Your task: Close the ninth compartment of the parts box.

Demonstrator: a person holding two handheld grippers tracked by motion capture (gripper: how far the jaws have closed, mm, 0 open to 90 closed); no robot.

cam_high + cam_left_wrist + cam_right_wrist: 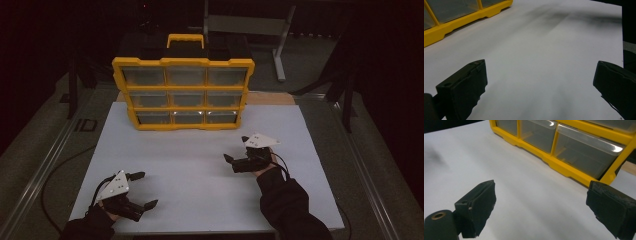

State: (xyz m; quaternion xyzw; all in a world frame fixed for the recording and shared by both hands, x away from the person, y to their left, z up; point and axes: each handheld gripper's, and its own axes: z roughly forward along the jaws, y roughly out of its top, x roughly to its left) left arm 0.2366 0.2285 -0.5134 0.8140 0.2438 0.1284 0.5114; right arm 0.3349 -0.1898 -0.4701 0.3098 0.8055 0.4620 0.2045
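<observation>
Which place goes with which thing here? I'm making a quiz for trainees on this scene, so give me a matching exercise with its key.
Things:
1. yellow drawer cabinet
2. left tongs
3. right tongs
4. white board

Places or states:
A. open, at the near left corner of the board
B. lies flat under everything, covering the table top
C. stands at the far edge, nine clear drawers shut
D. open, right of the middle, nearer the cabinet

Pairs: 1-C, 2-A, 3-D, 4-B
</observation>
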